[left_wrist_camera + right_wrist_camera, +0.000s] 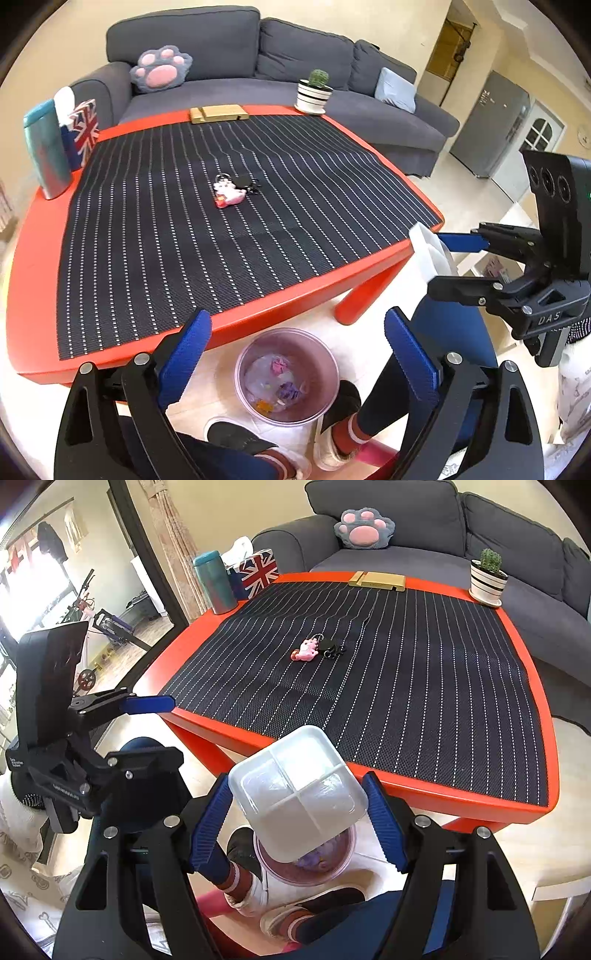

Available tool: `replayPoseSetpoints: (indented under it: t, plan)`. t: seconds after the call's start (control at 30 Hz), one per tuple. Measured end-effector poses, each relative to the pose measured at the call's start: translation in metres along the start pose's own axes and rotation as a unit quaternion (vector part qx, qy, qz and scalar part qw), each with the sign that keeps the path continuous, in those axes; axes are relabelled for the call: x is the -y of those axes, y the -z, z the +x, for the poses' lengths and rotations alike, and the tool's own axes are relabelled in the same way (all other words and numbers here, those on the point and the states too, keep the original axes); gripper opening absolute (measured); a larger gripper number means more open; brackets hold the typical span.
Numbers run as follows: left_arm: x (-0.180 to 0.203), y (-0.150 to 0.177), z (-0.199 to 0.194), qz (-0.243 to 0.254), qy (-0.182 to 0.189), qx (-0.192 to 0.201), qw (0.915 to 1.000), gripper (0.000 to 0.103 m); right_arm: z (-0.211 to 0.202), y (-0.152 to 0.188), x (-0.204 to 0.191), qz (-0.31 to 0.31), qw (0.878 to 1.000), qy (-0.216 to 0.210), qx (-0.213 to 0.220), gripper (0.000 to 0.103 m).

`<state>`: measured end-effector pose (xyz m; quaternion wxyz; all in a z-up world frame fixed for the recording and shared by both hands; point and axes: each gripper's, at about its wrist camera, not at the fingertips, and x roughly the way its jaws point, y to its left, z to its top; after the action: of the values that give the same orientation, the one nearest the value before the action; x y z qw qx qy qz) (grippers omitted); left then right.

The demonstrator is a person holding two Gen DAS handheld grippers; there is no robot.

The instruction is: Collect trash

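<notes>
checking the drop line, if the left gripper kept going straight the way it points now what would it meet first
Most likely the pink trash bin on the floor: it sits between the open fingers of the left gripper, just past the red table's edge. Depth is unclear, so the table edge could be clipped first.

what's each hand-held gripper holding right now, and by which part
Right hand-held gripper: the white divided tray, clamped by two opposite sides. Left hand-held gripper: open, nothing held.

bin (pixel 310 867): mostly hidden by tray (pixel 295 794) | contents: unclear

"DAS" stands on the right tongs (pixel 448 264) body.
</notes>
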<state>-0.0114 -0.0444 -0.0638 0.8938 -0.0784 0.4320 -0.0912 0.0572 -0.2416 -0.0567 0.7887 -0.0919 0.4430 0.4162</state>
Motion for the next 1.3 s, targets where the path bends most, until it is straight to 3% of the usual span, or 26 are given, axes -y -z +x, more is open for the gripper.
replayPoseSetpoints:
  t: [0.87,0.97,1.3]
  plan:
    - [-0.022,0.004,-0.034,-0.031,-0.010,0.032,0.9990,0.093,0.012,-0.003,-0.027,-0.030,0.999,-0.028,-0.013,0.072]
    - [-0.023,0.004,-0.034,-0.031,-0.011,0.033,0.9989,0.093,0.013,-0.005,-0.025,-0.024,0.999,-0.024,-0.008,0.094]
    - [-0.024,0.005,-0.030,-0.033,-0.011,0.028,0.9990,0.093,0.013,-0.002,-0.019,-0.012,1.000,-0.011,-0.007,0.096]
